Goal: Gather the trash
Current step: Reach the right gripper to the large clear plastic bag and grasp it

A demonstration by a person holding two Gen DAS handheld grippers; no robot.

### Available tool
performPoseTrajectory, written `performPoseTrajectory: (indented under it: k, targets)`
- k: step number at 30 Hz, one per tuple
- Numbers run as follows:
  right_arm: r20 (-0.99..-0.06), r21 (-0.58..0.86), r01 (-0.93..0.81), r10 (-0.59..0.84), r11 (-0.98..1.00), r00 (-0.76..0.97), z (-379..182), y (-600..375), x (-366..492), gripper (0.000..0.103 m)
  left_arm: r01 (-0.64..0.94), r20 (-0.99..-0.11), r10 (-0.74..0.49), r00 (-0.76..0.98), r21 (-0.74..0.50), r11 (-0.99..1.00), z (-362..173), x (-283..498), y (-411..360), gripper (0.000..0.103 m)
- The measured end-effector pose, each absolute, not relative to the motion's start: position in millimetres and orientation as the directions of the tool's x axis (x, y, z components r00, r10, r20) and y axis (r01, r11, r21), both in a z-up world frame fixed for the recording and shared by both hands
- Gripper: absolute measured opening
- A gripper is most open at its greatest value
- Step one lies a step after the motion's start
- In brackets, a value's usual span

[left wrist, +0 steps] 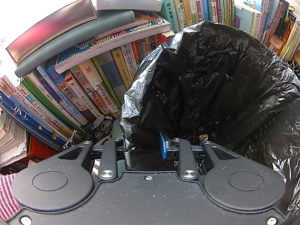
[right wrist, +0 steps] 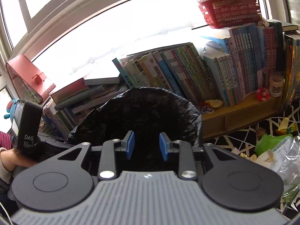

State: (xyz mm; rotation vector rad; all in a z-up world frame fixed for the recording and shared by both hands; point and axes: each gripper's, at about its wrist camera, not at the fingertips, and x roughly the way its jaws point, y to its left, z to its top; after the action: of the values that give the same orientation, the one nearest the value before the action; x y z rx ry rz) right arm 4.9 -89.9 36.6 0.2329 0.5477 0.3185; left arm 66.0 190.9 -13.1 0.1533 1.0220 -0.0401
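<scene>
The left tool (left wrist: 145, 146) is nearly closed, pinching the rim of the black bag (left wrist: 215, 78), which opens wide just ahead of it. The right tool (right wrist: 146, 146) stands half open with nothing between its blue pads (right wrist: 130, 145), poised over the bag's (right wrist: 138, 112) dark mouth. Behind the bag, rows of books (left wrist: 105, 86) crowd a low wooden shelf (right wrist: 236, 116); a small wire bicycle (left wrist: 101, 125) sits left of the left tool. Only the right view shows the bright window (right wrist: 112, 33), a red basket (right wrist: 230, 11) atop the books, and trash (right wrist: 271, 150) lying on the patterned floor (right wrist: 249, 131) to the right tool's right.
</scene>
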Motion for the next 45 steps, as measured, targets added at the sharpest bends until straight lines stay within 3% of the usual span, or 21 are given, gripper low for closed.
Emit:
performPoseTrajectory:
  k: [4, 10, 17, 25, 31, 45]
  targets:
    - [-0.433, 0.291, -0.138, 0.259, 0.947, 0.863, 46.2, -115.0, 5.8, 0.062, 0.105, -0.854, 0.036, 0.519, 0.106, 0.989, -13.4, 66.4, 190.2, 0.026]
    - [-0.442, 0.250, 0.036, 0.081, 0.968, 0.893, 52.4, -158.3, 10.6, 0.066, 0.105, -0.854, 0.036, 0.519, 0.106, 0.989, -13.4, 66.4, 190.2, 0.026]
    - [-0.555, 0.138, 0.284, -0.163, 0.949, 0.816, 21.5, -219.8, 27.8, 0.072, 0.106, -0.854, 0.038, 0.519, 0.108, 0.988, -13.4, 66.1, 189.9, 0.027]
    - [-0.783, 0.110, 0.511, -0.242, 0.853, 0.573, -65.6, -282.5, 50.0, 0.078, 0.107, -0.854, 0.038, 0.519, 0.109, 0.988, -13.5, 66.6, 190.4, 0.028]
    - [-0.791, 0.107, 0.523, -0.246, 0.846, 0.560, -91.9, -288.7, 58.6, 0.100, 0.114, -0.853, 0.037, 0.520, 0.112, 0.987, -14.2, 65.9, 189.7, 0.029]
    - [-0.818, -0.073, 0.468, -0.322, 0.881, 0.477, -129.1, -273.7, 78.4, 0.098, 0.117, -0.853, 0.044, 0.521, 0.123, 0.986, -15.0, 66.3, 188.5, 0.030]
